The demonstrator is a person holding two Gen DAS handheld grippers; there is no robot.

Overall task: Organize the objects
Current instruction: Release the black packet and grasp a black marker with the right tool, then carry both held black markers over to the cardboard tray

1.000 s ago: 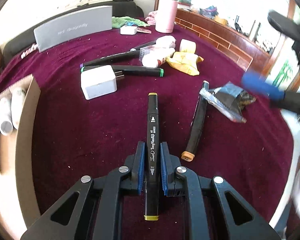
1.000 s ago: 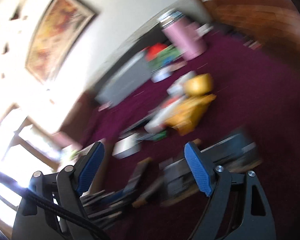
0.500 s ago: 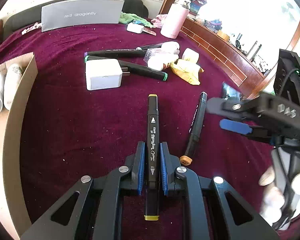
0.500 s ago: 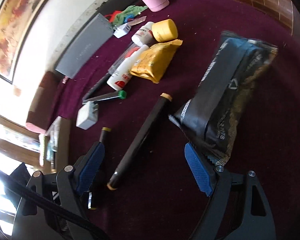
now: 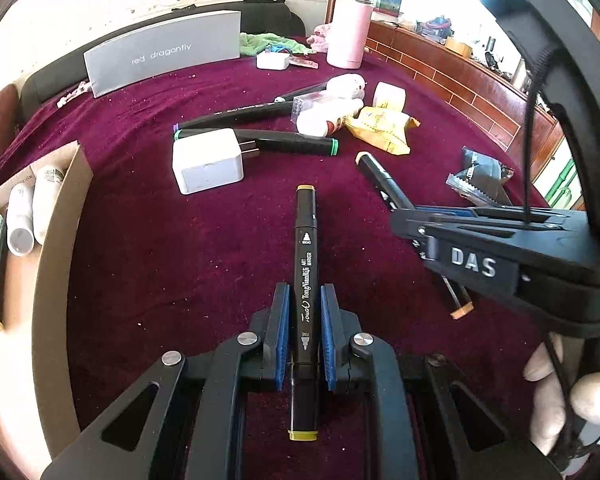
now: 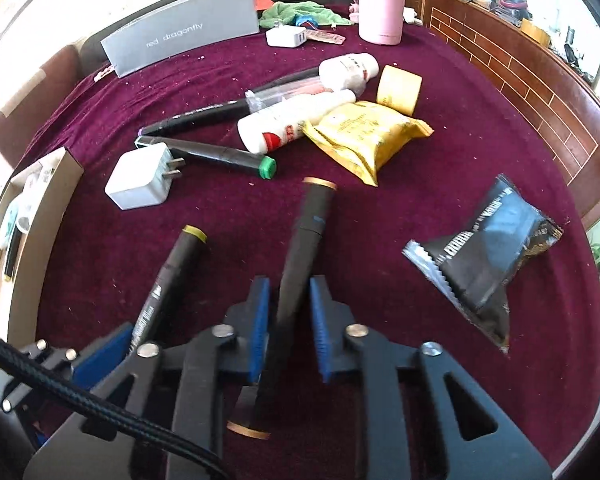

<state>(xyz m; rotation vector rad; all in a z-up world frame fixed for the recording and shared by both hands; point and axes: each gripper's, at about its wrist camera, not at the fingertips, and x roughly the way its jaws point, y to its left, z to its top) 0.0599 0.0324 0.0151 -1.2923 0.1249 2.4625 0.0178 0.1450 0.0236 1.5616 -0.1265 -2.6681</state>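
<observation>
My left gripper (image 5: 303, 292) is shut on a black marker with yellow caps (image 5: 306, 248), which points forward over the dark red cloth. In the right wrist view that yellow-capped marker (image 6: 172, 272) slants at the lower left. My right gripper (image 6: 288, 284) points down at a black marker with orange caps (image 6: 312, 220). Its jaws are closing, and the blue pads press the barrel from both sides. From the left wrist view the right gripper (image 5: 410, 216) comes in from the right, over the orange-capped marker (image 5: 380, 176).
A cardboard box (image 5: 60, 216) with white tubes stands at the left edge. Ahead lie a white charger (image 6: 140, 180), a green-capped marker (image 6: 220, 154), another black marker, white bottles, a yellow packet (image 6: 364, 132) and a tape roll. A black packet (image 6: 488, 256) lies right.
The right gripper swung down from a raised, blurred pose, came over the orange-capped marker and its wide jaws closed around the barrel. The left gripper kept its hold and barely moved.
</observation>
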